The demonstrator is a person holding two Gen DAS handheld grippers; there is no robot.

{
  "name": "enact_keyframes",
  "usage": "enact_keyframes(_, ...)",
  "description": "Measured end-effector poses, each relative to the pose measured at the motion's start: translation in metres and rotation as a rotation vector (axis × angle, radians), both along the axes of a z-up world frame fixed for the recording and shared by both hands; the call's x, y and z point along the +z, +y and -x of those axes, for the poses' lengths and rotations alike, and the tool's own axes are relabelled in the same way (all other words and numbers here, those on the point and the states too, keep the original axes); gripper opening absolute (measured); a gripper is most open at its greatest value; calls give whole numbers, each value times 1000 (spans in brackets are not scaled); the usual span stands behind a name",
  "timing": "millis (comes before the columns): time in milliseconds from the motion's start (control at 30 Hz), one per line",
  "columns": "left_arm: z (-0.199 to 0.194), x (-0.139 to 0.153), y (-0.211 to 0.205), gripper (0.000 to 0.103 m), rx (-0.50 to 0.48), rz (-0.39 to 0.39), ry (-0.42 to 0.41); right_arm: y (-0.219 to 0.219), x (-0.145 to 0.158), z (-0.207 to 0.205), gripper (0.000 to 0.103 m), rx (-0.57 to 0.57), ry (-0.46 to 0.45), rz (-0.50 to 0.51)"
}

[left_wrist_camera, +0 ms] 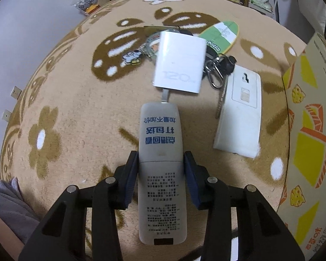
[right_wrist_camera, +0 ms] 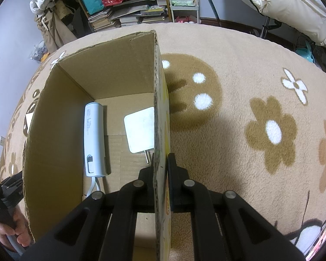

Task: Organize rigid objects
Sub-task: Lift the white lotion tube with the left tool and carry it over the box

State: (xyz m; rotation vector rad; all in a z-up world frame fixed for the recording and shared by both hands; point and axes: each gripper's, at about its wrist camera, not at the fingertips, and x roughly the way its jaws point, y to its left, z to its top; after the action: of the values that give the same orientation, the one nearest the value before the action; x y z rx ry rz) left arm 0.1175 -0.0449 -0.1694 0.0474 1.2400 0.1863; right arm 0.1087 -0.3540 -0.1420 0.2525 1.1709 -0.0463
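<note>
A beige fleecy rug [right_wrist_camera: 239, 134] with brown flowers and white dots covers the floor across the middle of both views. Along the top of the right wrist view, a wooden shelf [right_wrist_camera: 128, 10] holds stacked books, a teal bin and a red bag; a white metal rack [right_wrist_camera: 182, 0] stands right of it. A cream quilted coat [right_wrist_camera: 289, 4] hangs at upper right. A pale wall [left_wrist_camera: 28, 26] fills the upper left of the left wrist view, with two sockets at lower left.
</note>
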Motion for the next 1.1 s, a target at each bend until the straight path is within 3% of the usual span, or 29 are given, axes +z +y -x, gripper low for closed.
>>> enact_keyframes(567, -1, 23, 12, 40, 33, -39, -65, -1, 0, 0, 8, 1, -1, 2)
enact_keyframes(1100, 6, 137, -50, 40, -106, -6, -311, 0, 0, 0, 8, 1, -1, 3)
